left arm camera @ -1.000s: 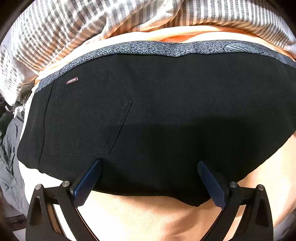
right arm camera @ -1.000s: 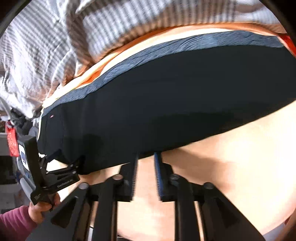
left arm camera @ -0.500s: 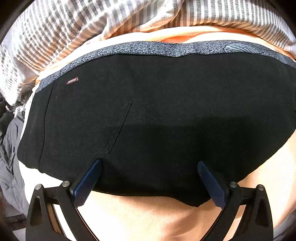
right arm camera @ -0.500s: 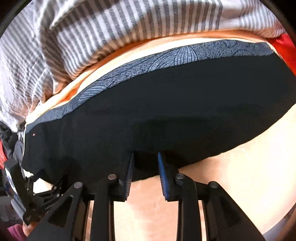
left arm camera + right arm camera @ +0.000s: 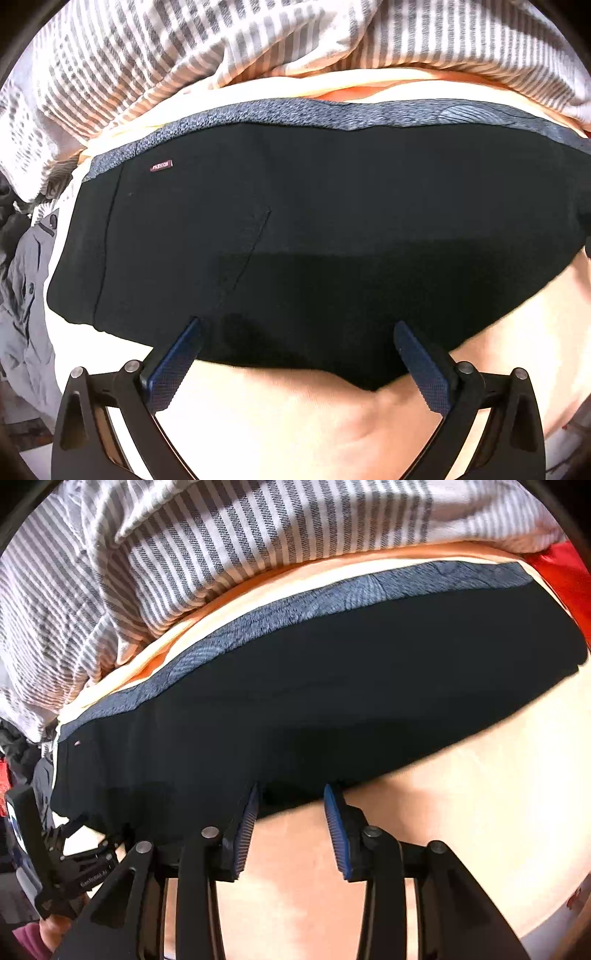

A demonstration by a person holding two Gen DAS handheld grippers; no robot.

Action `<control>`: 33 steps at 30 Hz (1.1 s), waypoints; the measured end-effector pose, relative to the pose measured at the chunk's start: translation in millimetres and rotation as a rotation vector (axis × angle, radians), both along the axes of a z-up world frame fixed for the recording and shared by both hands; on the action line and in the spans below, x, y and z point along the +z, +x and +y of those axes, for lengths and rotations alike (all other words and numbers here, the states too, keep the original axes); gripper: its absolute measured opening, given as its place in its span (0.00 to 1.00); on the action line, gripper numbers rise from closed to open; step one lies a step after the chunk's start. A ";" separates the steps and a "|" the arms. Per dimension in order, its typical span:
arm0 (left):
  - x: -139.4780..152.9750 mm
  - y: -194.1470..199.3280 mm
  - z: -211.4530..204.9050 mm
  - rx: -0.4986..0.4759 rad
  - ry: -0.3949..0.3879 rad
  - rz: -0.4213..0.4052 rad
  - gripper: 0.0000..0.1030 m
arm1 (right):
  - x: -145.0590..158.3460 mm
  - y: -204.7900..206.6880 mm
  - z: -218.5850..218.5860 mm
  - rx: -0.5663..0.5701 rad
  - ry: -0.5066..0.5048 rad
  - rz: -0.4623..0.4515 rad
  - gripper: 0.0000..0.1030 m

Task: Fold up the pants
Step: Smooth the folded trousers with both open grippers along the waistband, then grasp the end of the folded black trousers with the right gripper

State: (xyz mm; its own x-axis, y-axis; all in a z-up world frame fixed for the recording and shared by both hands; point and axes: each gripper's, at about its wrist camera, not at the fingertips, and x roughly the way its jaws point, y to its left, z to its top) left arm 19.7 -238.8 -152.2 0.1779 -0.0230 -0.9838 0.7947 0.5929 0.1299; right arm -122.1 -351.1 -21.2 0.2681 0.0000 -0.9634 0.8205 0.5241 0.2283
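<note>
The folded black pants [image 5: 314,240] lie flat; both tongs stand at their near edge, left tongs [image 5: 295,354] spread wide, right tongs [image 5: 291,812] opening, pinching nothing; bare peach surface [image 5: 480,830] lies near and right.

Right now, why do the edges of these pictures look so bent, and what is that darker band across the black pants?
Left wrist view: the fisheye lens bows the black pants and striped cloth, with dark corners; the darker band looks like a shadow, probably the gripper's. Right wrist view: same bending, slight motion blur, and the peach cover is washed out by bright light.
</note>
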 end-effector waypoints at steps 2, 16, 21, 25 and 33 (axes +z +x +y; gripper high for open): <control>6.7 -4.0 -2.6 -0.011 0.000 0.001 1.00 | 5.2 -10.6 5.0 -0.008 0.010 -0.001 0.45; 33.4 -61.6 -75.1 -0.086 -0.064 0.048 1.00 | 23.1 -110.8 -18.4 -0.167 0.027 0.019 0.49; 32.6 -102.9 -114.9 -0.134 -0.070 0.063 1.00 | 32.8 -149.4 -56.6 -0.266 -0.029 0.009 0.49; 33.9 -126.0 -148.1 -0.128 -0.085 0.065 1.00 | 33.6 -181.4 -96.6 -0.355 -0.054 0.008 0.47; 38.0 -156.0 -209.4 -0.103 -0.095 0.069 1.00 | 27.9 -223.0 -174.9 -0.445 -0.141 0.056 0.29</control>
